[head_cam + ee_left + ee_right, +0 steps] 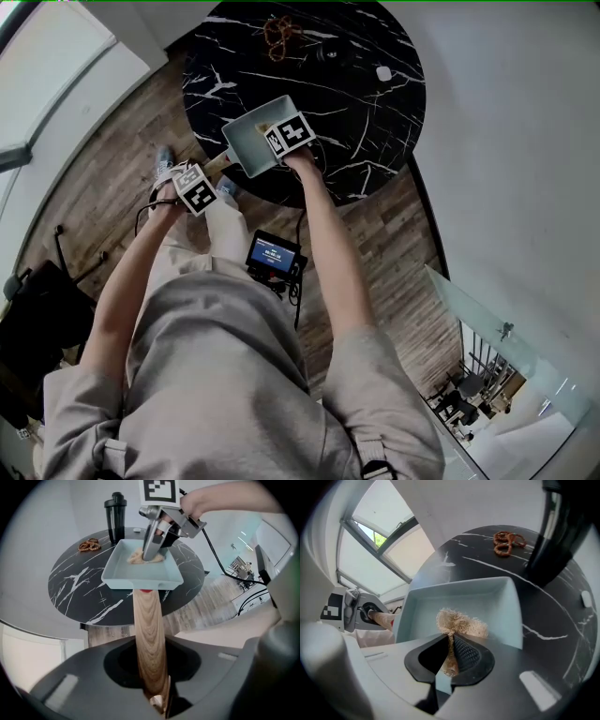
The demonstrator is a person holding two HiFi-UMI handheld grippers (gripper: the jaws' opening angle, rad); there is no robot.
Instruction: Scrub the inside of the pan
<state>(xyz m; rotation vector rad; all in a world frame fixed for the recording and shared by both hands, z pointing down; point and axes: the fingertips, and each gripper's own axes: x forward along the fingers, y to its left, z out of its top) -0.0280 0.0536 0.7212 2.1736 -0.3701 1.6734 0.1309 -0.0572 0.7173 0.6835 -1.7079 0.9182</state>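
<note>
Left tongs [151, 677]: closed narrowly on the wooden handle [149, 630] of the pan [140, 581], gripped at the handle's free end. Right tongs [451, 656]: nearly together, clamped on a beige fibrous scrubber [461, 624], whose tuft is spread beyond the tips and laid against the pan's inner floor.

Pan: pale blue, rectangular, straight-walled, located over the near part of the round black marbled bench [79, 588]. Whether its base rests on the top cannot be told. The handle is seen to run out past the bench rim, over the wood floor [122, 178], so the left tongs are held off the bench altogether. The right tongs are entered from above, inside the pan walls. The scrubber is placed about mid-floor, with bare pan floor open on either side of it and toward the handle wall.

Bench edges: the rim lies just under the pan's handle wall. Bare marbled top is noted to the left and right of the pan.

Count: two tongs, one pan, one scrubber. One black bottle [115, 517] is stood upright near the pan's far corner. One cluster of brown loops [90, 544] lies beside the bottle, toward the far rim. One small white item [382, 73] lies well apart from the pan.
</note>
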